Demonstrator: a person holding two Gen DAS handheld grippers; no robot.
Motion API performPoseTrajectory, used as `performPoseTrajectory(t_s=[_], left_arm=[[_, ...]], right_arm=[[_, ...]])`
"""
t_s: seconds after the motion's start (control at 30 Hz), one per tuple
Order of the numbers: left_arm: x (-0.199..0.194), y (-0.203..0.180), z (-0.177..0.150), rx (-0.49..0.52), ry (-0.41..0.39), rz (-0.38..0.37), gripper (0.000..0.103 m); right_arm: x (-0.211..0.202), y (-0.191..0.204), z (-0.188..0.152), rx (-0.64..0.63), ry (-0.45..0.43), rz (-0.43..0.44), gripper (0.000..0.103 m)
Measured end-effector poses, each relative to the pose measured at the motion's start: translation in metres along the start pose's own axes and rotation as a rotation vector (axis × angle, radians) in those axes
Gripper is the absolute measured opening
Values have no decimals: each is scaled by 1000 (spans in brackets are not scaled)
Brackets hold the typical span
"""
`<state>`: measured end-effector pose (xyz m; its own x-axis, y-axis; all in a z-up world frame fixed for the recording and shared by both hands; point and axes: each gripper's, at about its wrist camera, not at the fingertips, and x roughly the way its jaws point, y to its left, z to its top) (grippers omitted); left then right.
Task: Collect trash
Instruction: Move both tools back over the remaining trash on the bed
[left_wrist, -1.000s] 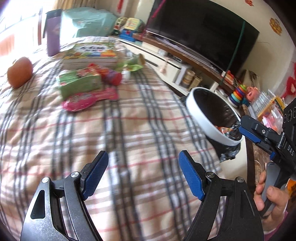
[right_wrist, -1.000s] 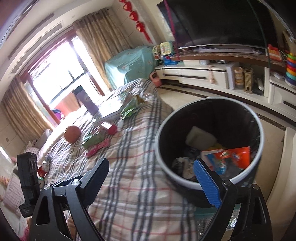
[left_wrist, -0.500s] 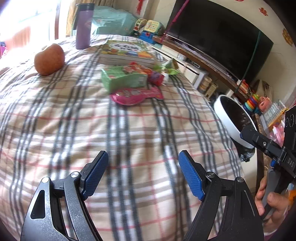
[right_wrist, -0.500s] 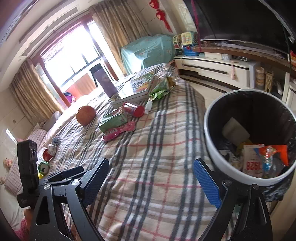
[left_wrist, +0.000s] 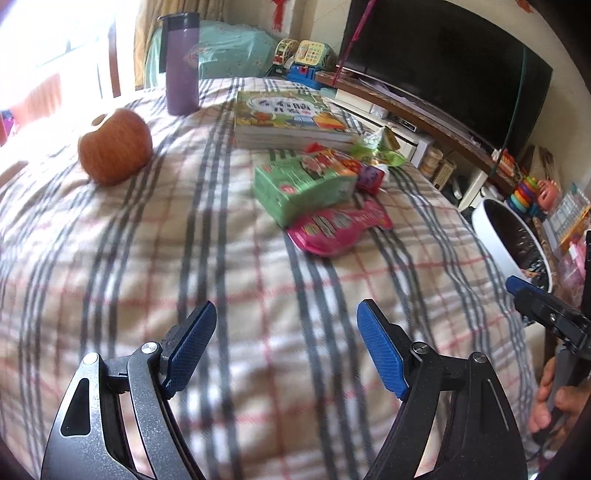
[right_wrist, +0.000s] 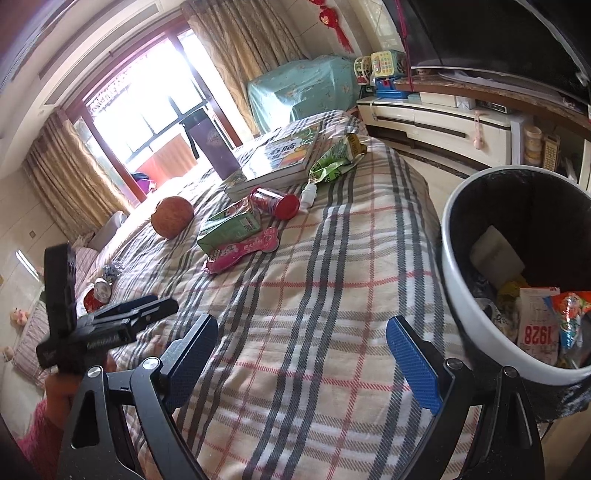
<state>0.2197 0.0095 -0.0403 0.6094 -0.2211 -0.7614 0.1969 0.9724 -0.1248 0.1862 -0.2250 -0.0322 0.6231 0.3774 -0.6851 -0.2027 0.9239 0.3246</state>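
On the plaid bed lie a pink snack pouch (left_wrist: 340, 230) (right_wrist: 242, 249), a green carton (left_wrist: 303, 184) (right_wrist: 229, 227), a red can on its side (right_wrist: 275, 201) and a green wrapper (right_wrist: 332, 162) (left_wrist: 380, 149). A white bin (right_wrist: 480, 321) (left_wrist: 496, 238) with a black liner stands off the bed's right edge, with wrappers inside. My left gripper (left_wrist: 284, 343) hangs open over bare blanket, short of the pouch. My right gripper (right_wrist: 301, 350) is open too, empty, with the bin just right of its right finger.
Books (left_wrist: 288, 118), an orange-brown round fruit (left_wrist: 114, 146) and a purple flask (left_wrist: 181, 62) sit farther up the bed. A small white bottle (right_wrist: 308, 192) lies by the can. A TV unit with toys runs along the right wall. Small cans (right_wrist: 98, 291) lie at the bed's left.
Both grippers have swung left, away from the bin and toward the litter on the bed. The bin slid to the right edge of both views. Jaws stayed open.
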Motion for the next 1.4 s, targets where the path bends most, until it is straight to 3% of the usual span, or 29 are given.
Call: performPoseTrajectory(t_s=[0.5,0.6,0.63,0.67,0.7,0.83,0.97,1.2,1.4], left_arm=[[66,11,70,128,-19,-44,82],[74,11,75,143,-18,-84,82],[74,11,75,148,-20,-102,80],[75,10,75,154,-27,-122,65],[77,10,75,157,-21,-140,61],[67,15,73,134,-45,-116,59],[39,35,58,43,-68,-107,58],[-5,77,-3,-139,-65,-93,58],[-25,89,-44,-200,-50,-91,56]], right_arm=[[34,14,13,-98,56,23,94],[43,18,17,-117,67,19,94],[46,20,19,-122,70,17,94],[49,21,20,-127,73,13,94],[53,23,21,-132,77,10,94],[66,33,28,-170,88,4,94],[81,47,36,-224,101,-9,94],[116,70,42,-291,138,5,94],[132,76,46,-303,161,-5,90]])
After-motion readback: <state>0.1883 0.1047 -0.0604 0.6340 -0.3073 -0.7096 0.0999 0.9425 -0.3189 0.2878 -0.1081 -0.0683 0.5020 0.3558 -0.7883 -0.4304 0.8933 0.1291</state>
